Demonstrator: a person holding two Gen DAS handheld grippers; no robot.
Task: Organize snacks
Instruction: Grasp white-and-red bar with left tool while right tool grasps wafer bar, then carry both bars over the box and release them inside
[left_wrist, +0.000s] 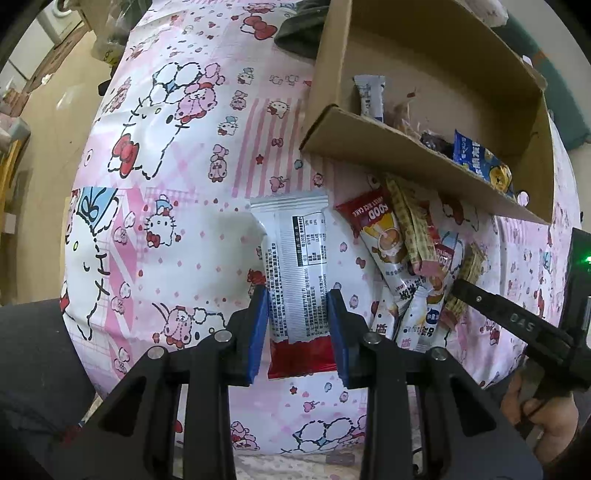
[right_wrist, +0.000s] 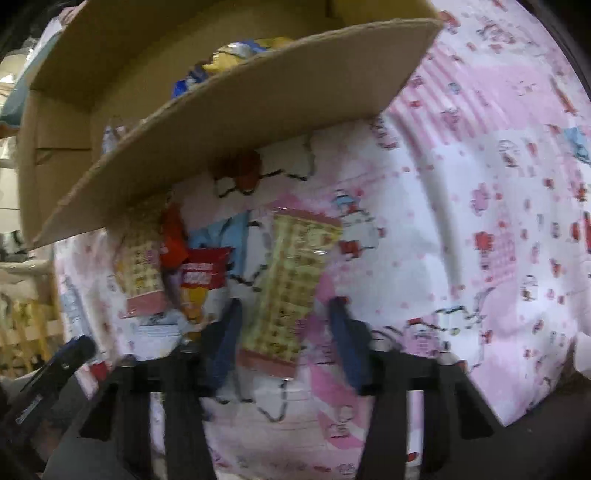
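Observation:
My left gripper (left_wrist: 298, 295) is shut on a silver snack packet with a red end (left_wrist: 295, 266); both blue pads press its sides above the pink cartoon tablecloth (left_wrist: 177, 192). A cardboard box (left_wrist: 388, 147) with several snacks inside stands to the upper right. A pile of loose snack packets (left_wrist: 413, 258) lies by the box's near wall. My right gripper (right_wrist: 286, 306) is open around a yellow checked packet (right_wrist: 291, 280) that lies on the cloth; the jaws do not touch it. The same box (right_wrist: 229, 125) rises just beyond it.
More packets (right_wrist: 173, 266), red and yellow, lie left of the right gripper under the box's flap. The right gripper's body (left_wrist: 517, 325) shows at the right edge of the left wrist view. A dark cloth (left_wrist: 299, 29) lies behind the box. The table's edge falls off at left.

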